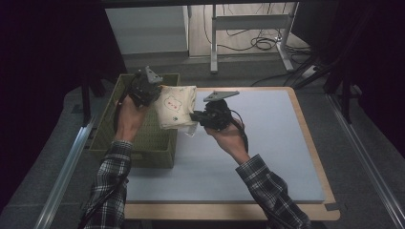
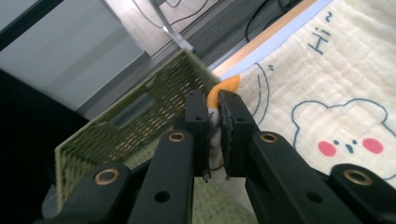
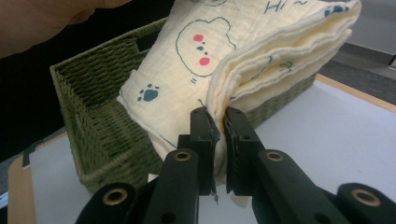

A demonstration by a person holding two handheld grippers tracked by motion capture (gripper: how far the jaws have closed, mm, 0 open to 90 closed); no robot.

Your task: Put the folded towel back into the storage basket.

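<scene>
Folded cloth [image 1: 175,109] w/ the bear print is up in the air rn, hanging between both claws, right over the near edge of the green woven basket [image 1: 138,143]. Left gripper [image 1: 152,93] is pinched down narrow on the far corner of it; in the left gripper view you can see an orange-trimmed bit of fabric squeezed between the jaws, basket wall just off to the left of them. Right gripper [image 1: 197,117] is also clamped tight, on the thick folded edge, layers stacked up right above its jaws, w/ the basket sitting behind and left of it and the blue mat [image 1: 267,143] below and to its right.

Progress-wise, imo: folding looks done (it's a neat multi-layer bundle), pickup's done, and the cloth is about halfway across the basket rim. What's left is prob moving it the rest of the way over the opening, lowering it in and letting go w/ both claws. Basket looks empty inside from what I can see, so plenty of room. Only thing to watch is the bundle sagging open on release.
</scene>
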